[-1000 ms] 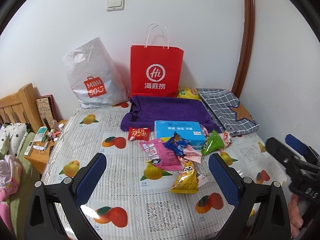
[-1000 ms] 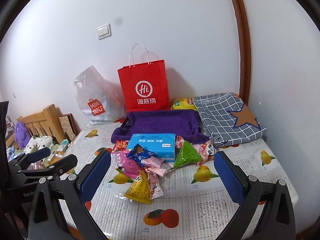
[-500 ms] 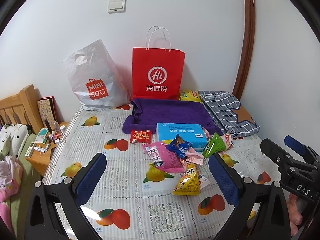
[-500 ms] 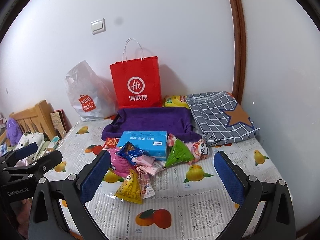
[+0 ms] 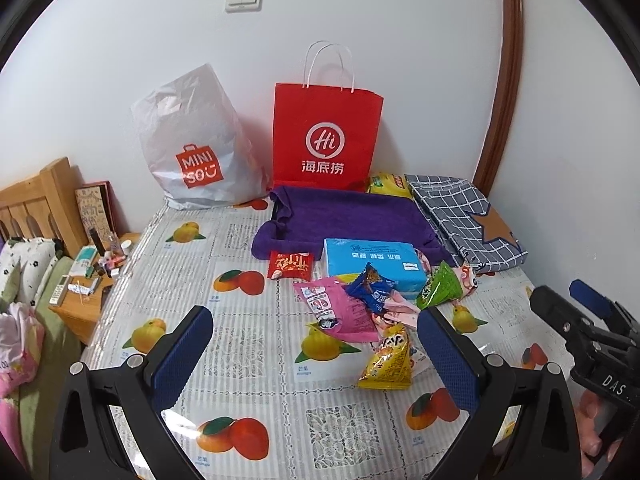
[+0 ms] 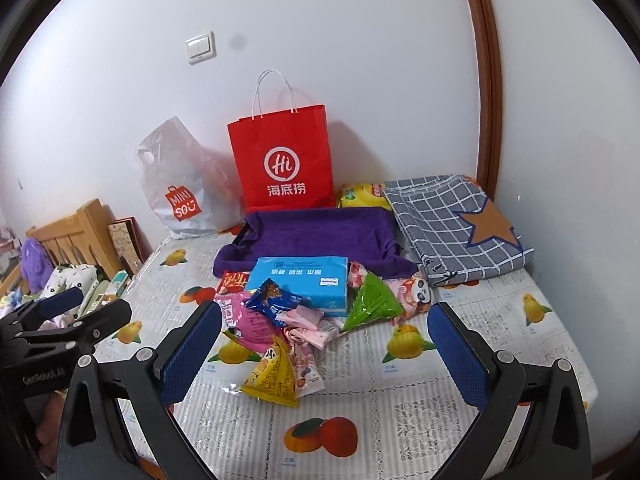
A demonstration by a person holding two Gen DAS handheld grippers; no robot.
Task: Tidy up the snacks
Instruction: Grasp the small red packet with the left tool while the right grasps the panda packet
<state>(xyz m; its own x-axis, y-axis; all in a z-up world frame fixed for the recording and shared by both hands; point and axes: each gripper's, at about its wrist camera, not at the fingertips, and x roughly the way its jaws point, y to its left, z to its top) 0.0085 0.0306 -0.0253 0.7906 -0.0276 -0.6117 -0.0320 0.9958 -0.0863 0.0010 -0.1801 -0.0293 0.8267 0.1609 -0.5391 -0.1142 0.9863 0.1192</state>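
The blue tissue pack (image 6: 300,285) covers most of a red packet (image 6: 234,282) and the lower corners of pink wrappers (image 6: 412,300). A yellow bag (image 5: 388,184) at the table's far edge sits half behind the purple cloth (image 5: 348,220). Small items on the nightstand (image 5: 86,280) are too tiny to identify.

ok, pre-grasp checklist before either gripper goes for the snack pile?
1. Left gripper open, holding nothing: ok.
2. Right gripper open, holding nothing: ok.
3. Yellow triangle pack nearest, lying clear at the front of the pile: ok.
4. Other packs separated: not ok; dark blue packet and green triangle pack overlap the blue tissue pack.
5. Purple tray free inside: ok.
6. Destination for the snacks: cannot tell.
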